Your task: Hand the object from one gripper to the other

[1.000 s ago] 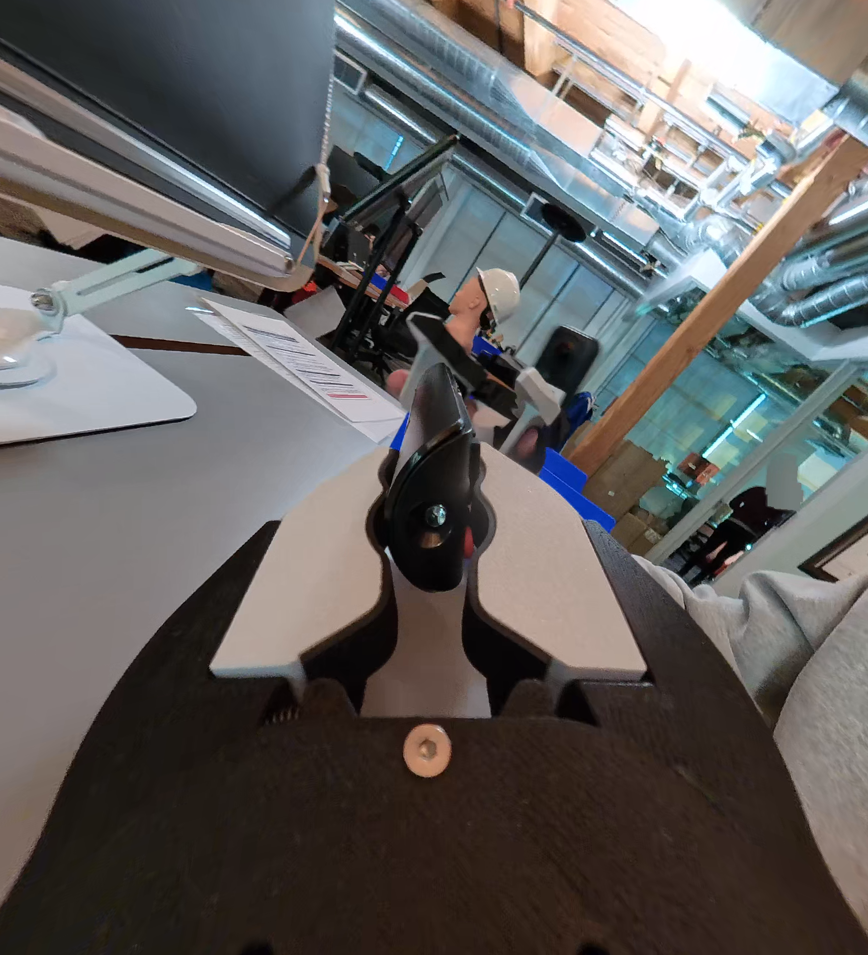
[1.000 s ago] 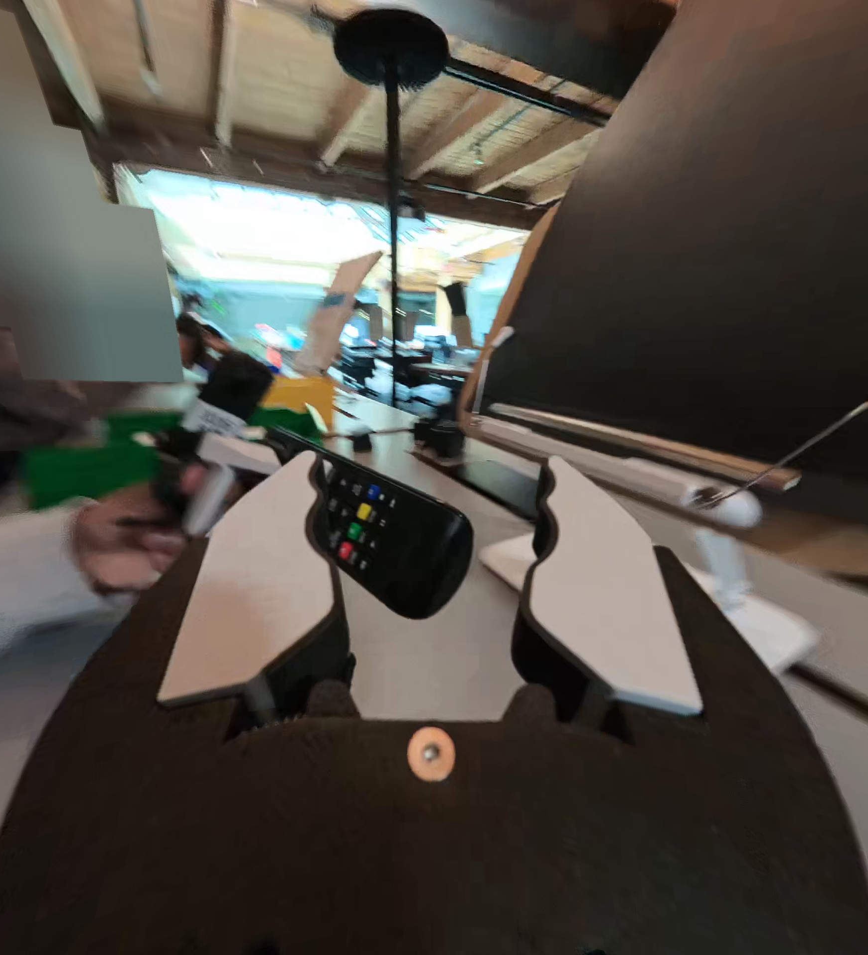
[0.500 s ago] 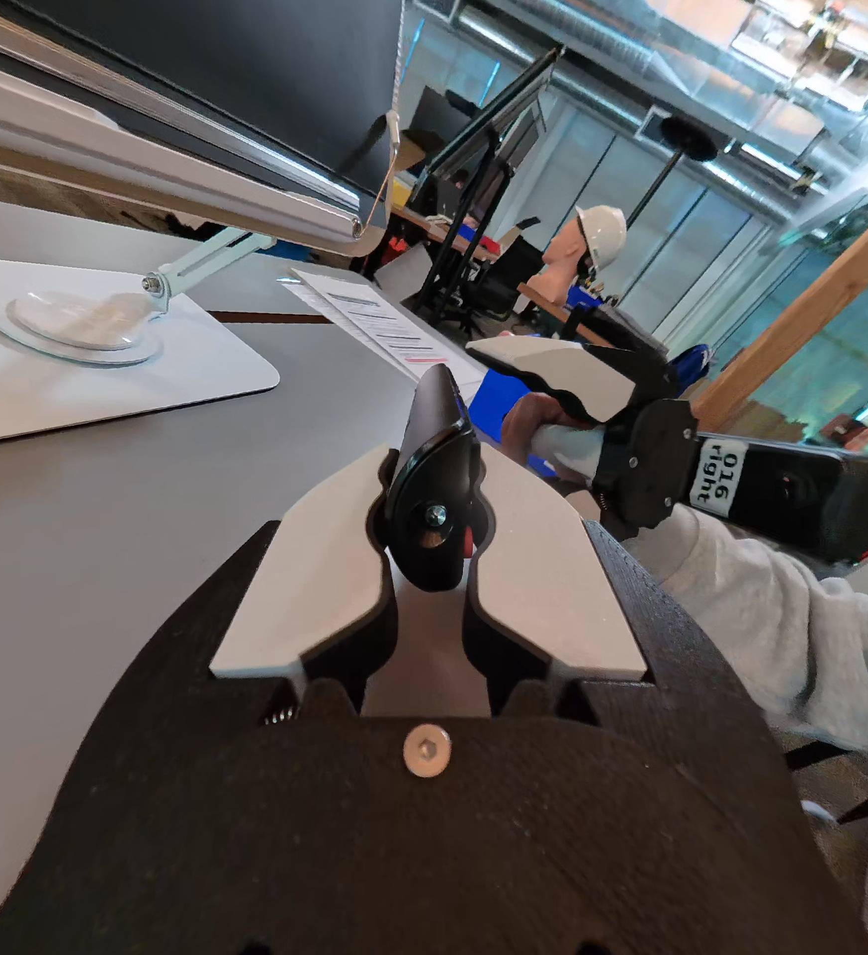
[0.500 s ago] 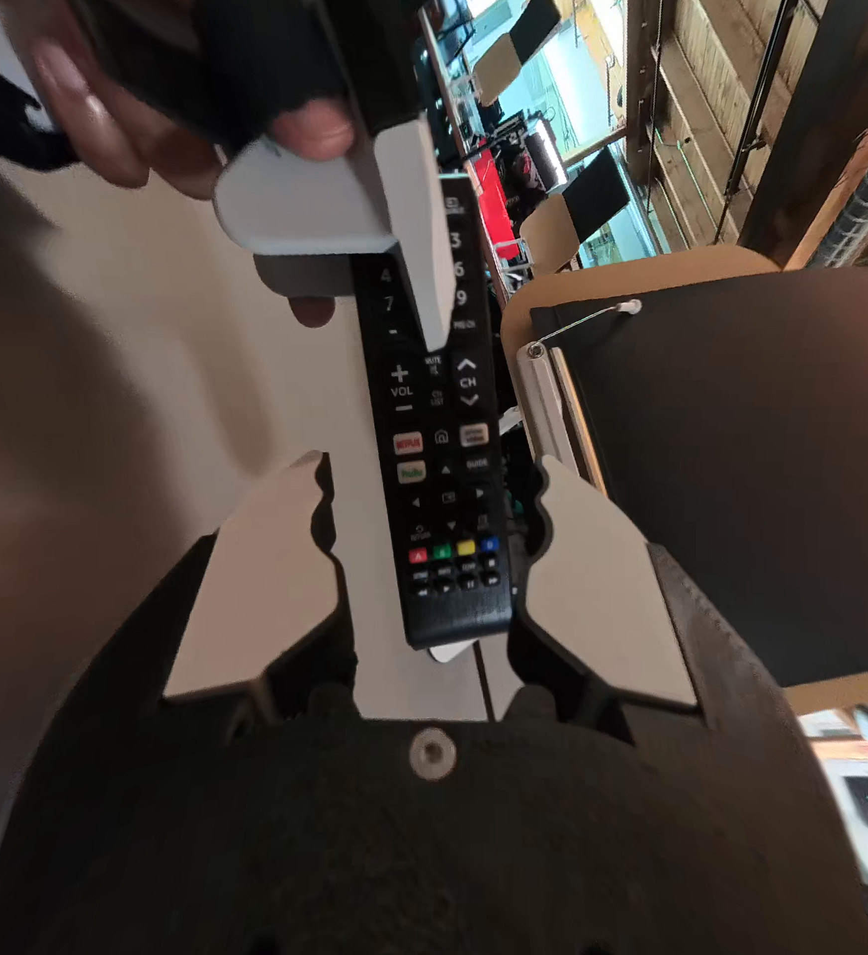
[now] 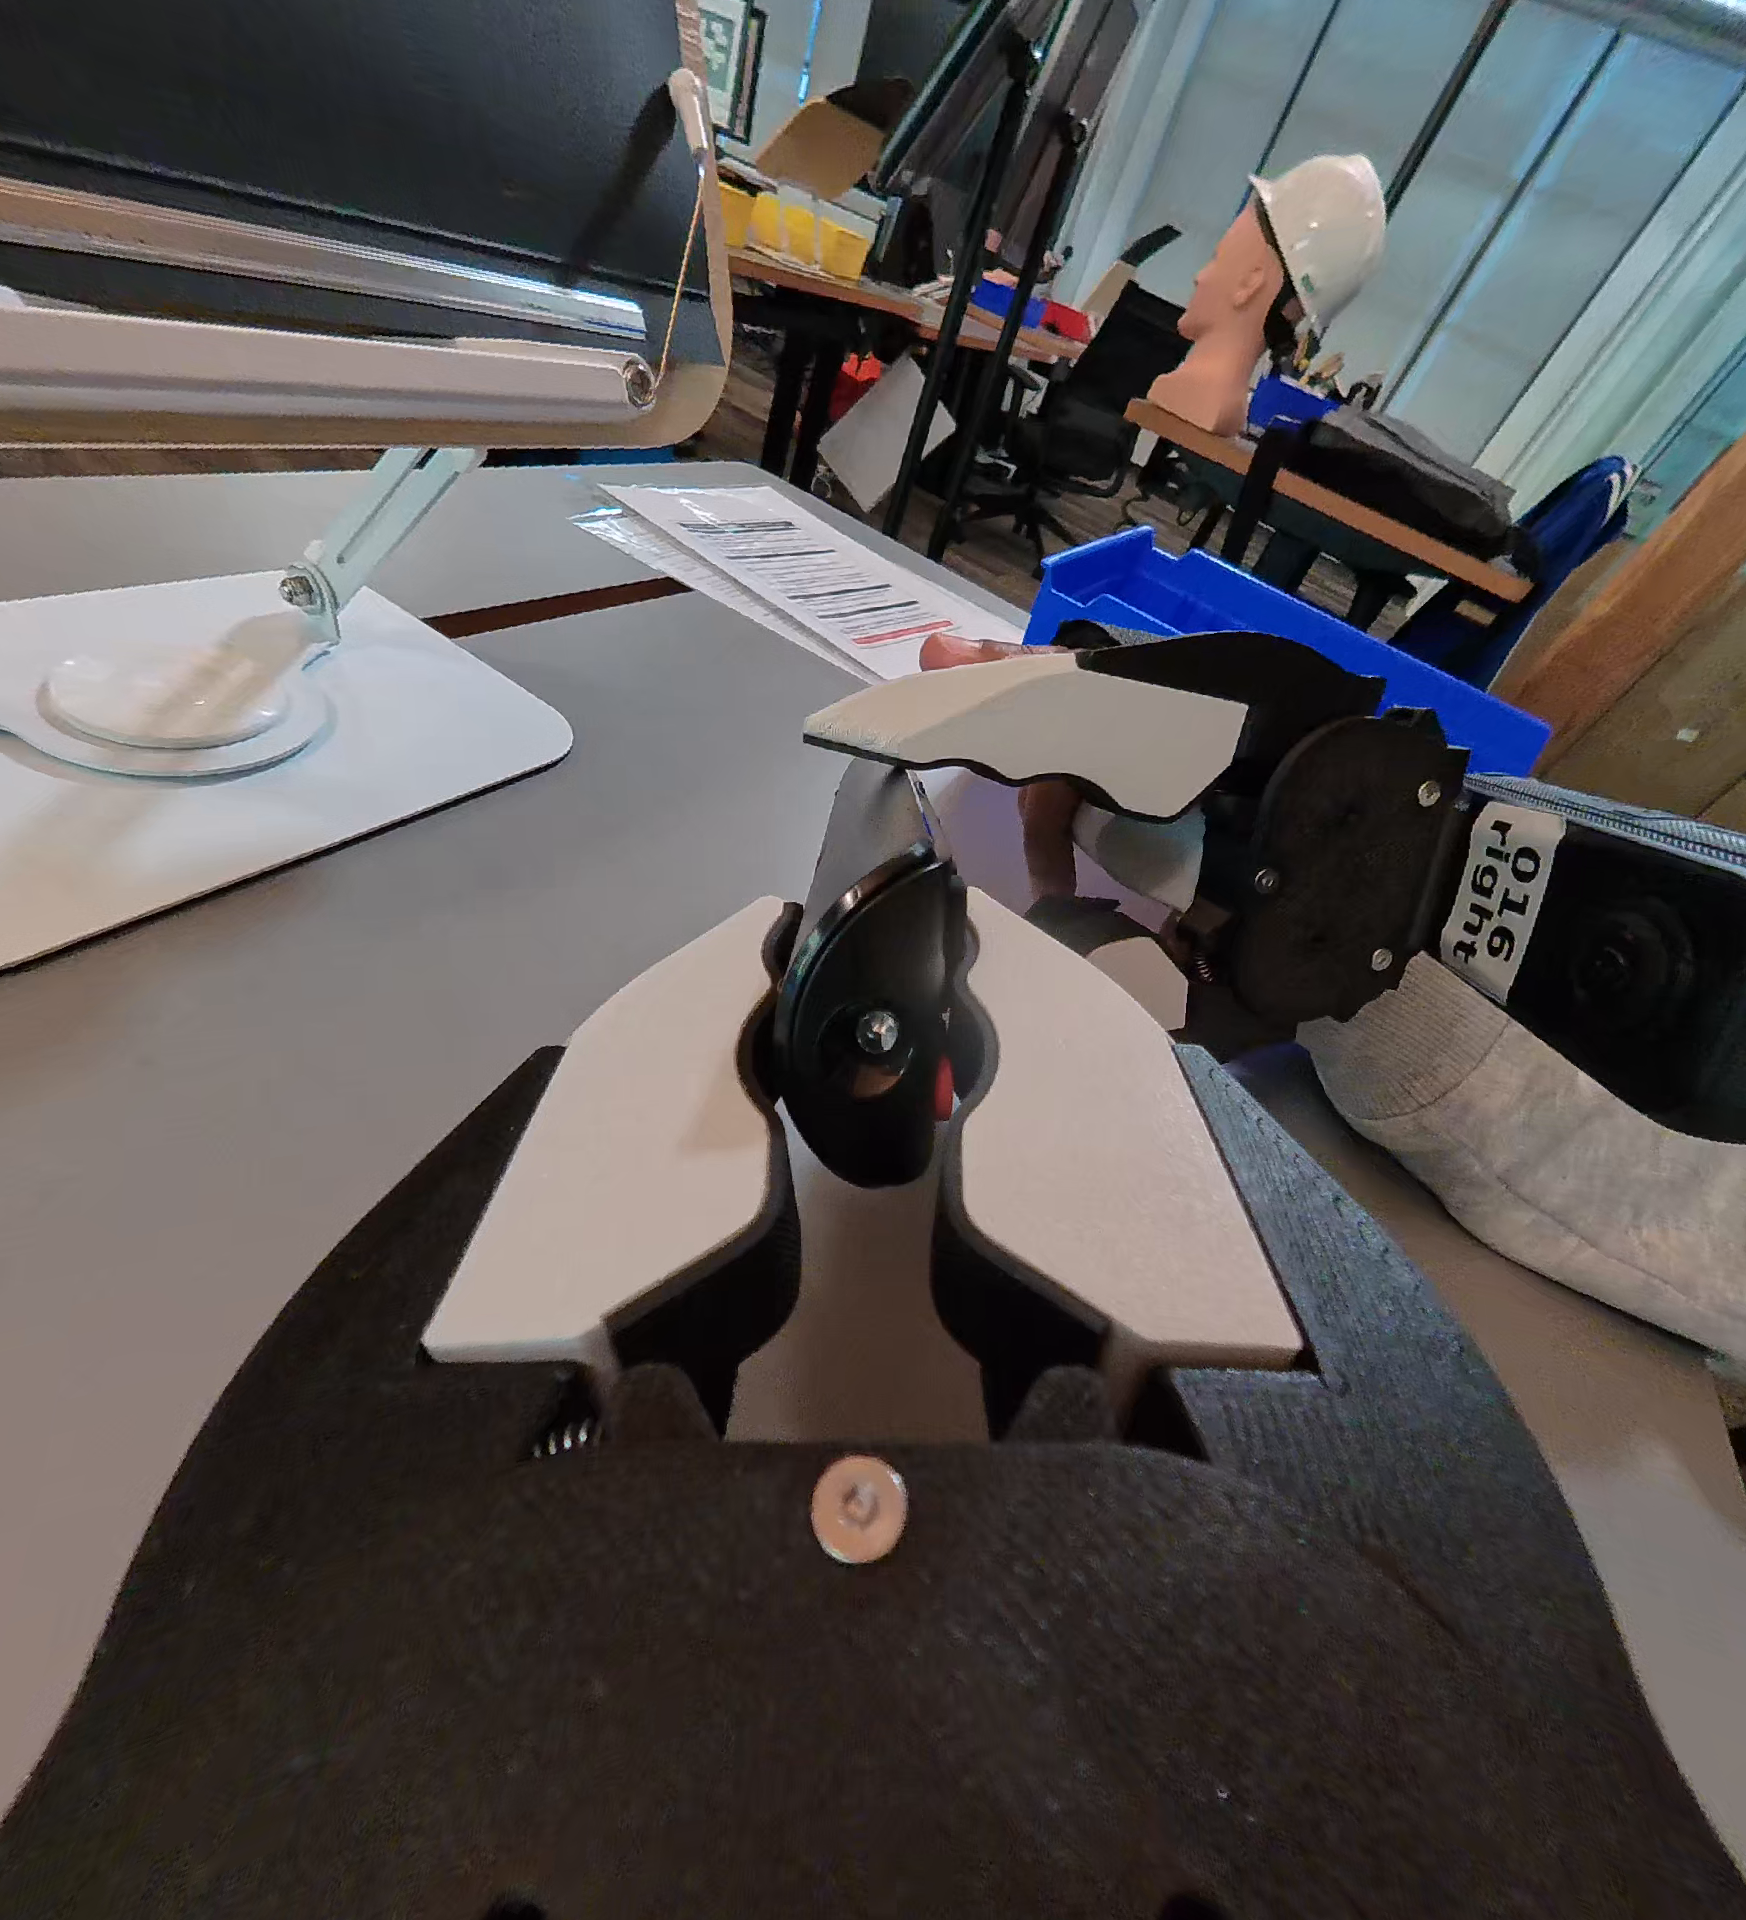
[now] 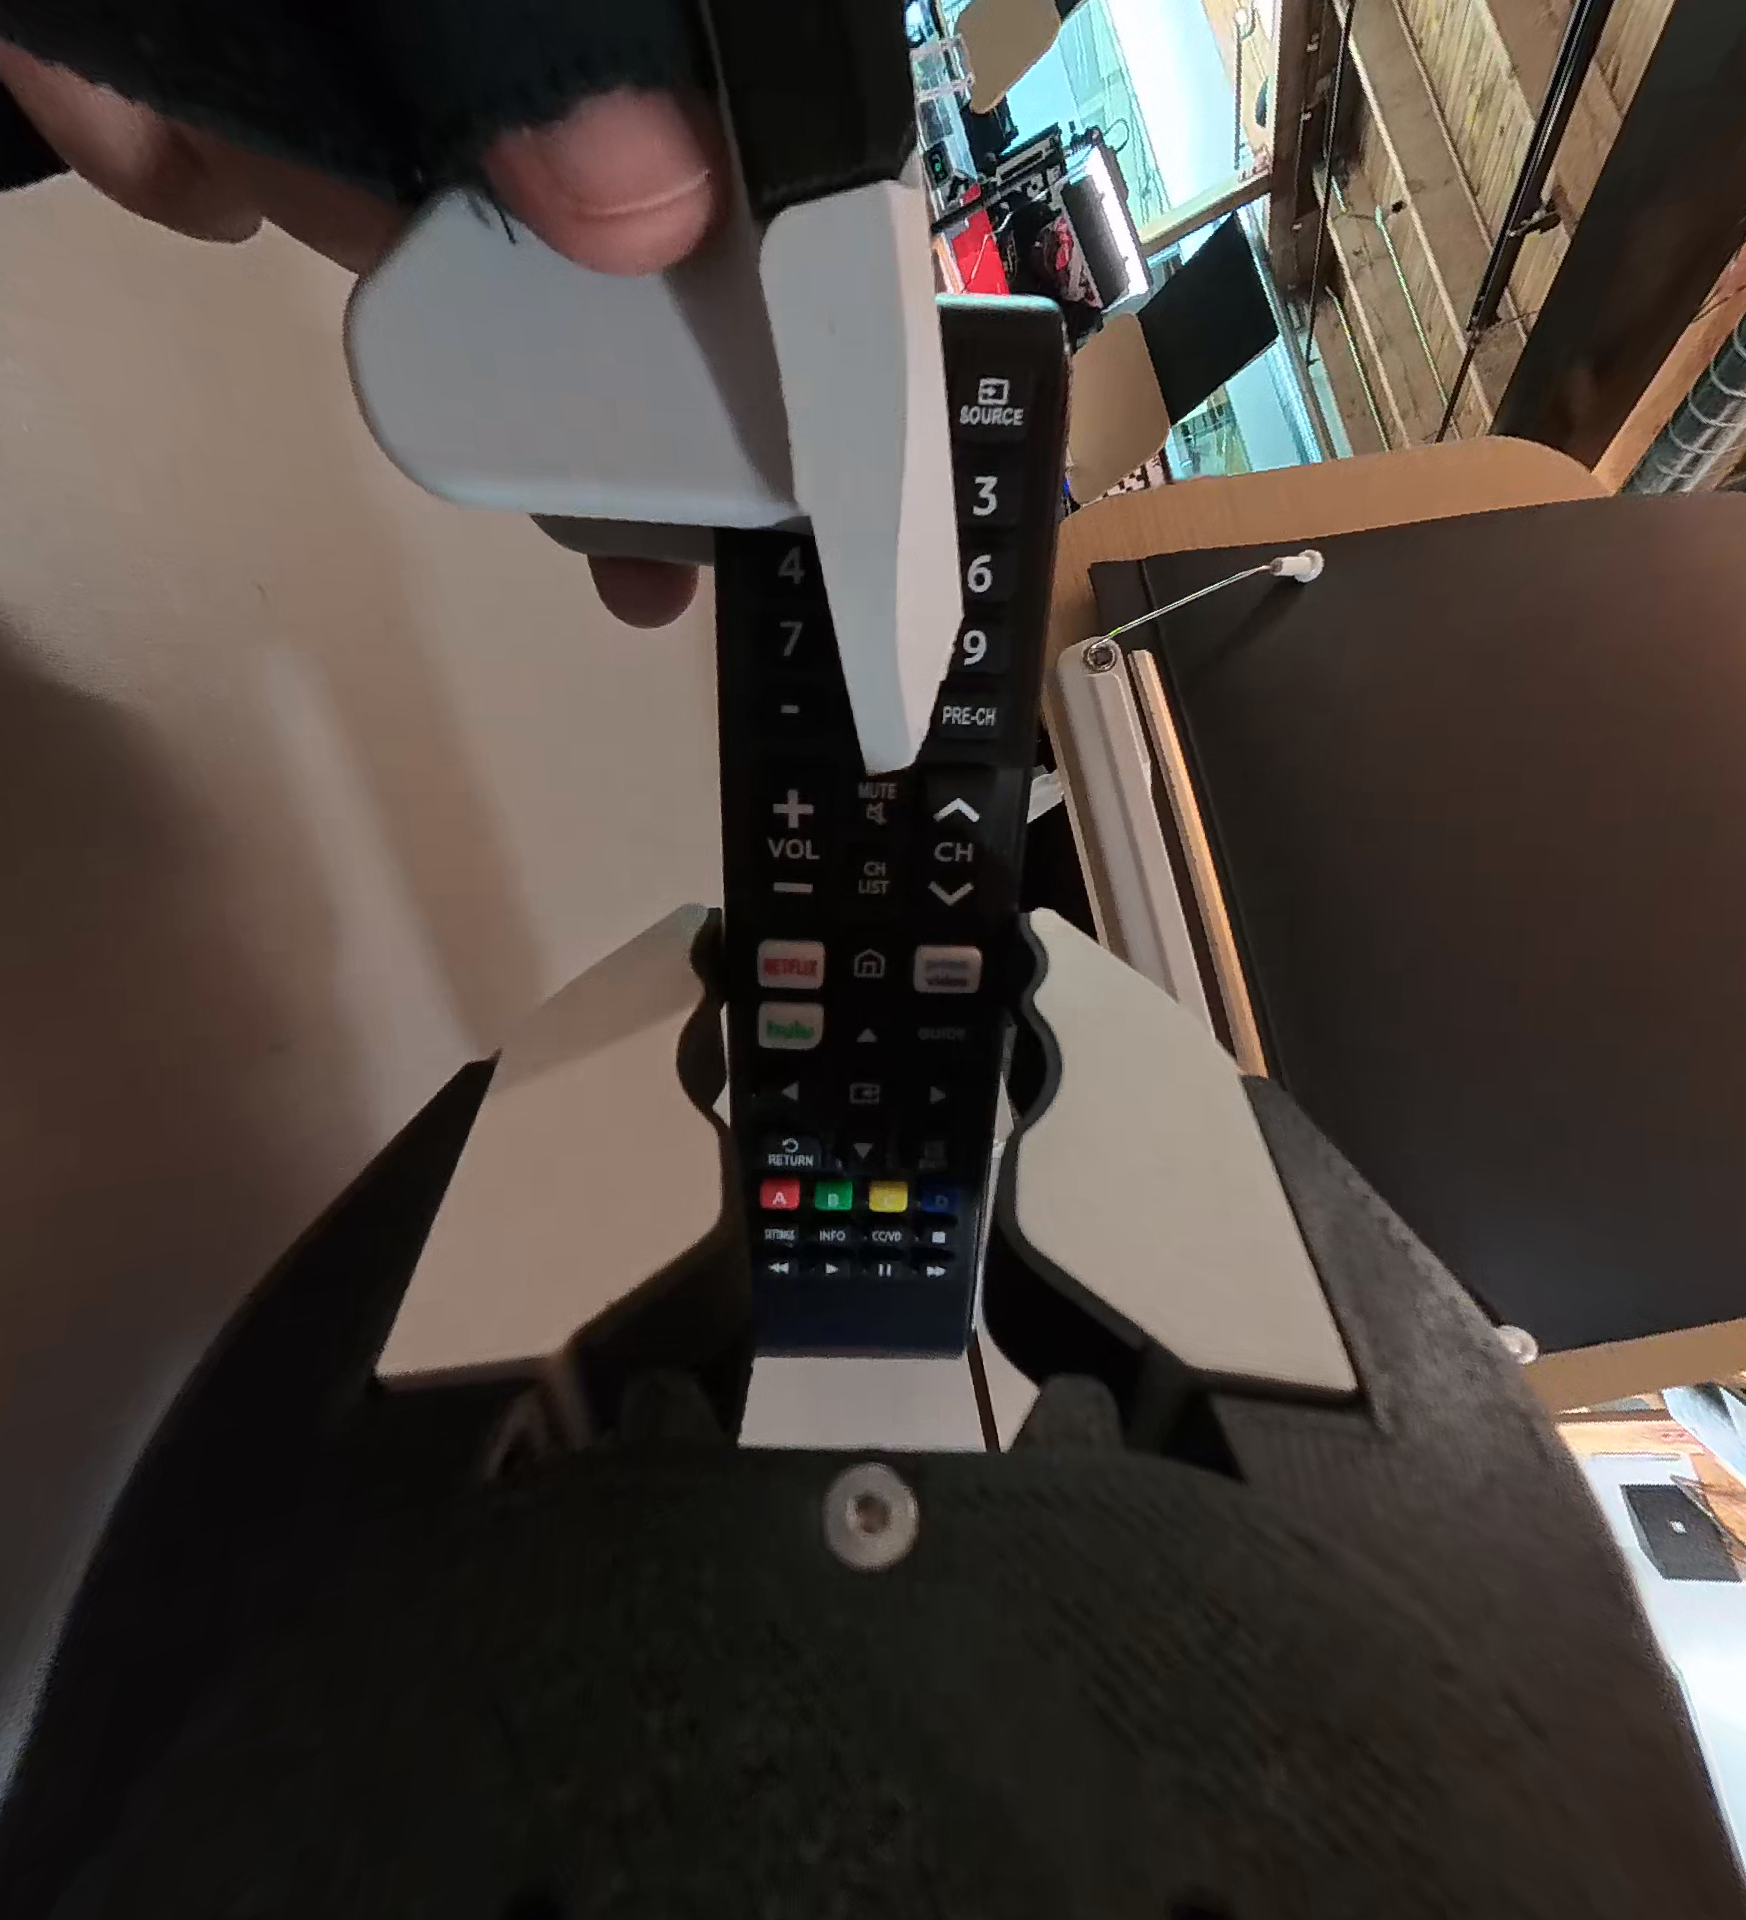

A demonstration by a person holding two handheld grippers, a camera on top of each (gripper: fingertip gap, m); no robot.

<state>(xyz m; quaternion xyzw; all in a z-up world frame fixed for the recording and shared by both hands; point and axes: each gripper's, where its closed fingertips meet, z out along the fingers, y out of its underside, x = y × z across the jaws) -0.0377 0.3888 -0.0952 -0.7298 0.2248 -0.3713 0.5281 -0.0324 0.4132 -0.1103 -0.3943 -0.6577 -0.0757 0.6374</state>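
Observation:
A black remote control (image 6: 869, 1091) with coloured buttons is held in the air between both grippers. My left gripper (image 5: 874, 925) is shut on one end of the remote (image 5: 869, 1039), which I see end-on in the left wrist view. My right gripper (image 6: 869, 935) has its two white fingers pressed against the sides of the remote's other end. The left gripper's white fingers (image 6: 848, 468) clamp the number-key end at the top of the right wrist view. The right gripper's upper finger (image 5: 1025, 717) reaches in from the right over the remote's far end.
Below is a grey table (image 5: 225, 1091) with a white stand base (image 5: 225, 748) and a printed sheet (image 5: 796, 582). A blue bin (image 5: 1212, 613) sits beyond the table edge. A grey sleeve (image 5: 1575, 1174) lies at the right. A mannequin head with a white hard hat (image 5: 1295, 260) stands far off. The grippers are tip to tip, or close to it.
My right gripper has moved up onto the remote's button end and its fingers have closed from wide open to touching the sides. My left gripper has kept its hold throughout.

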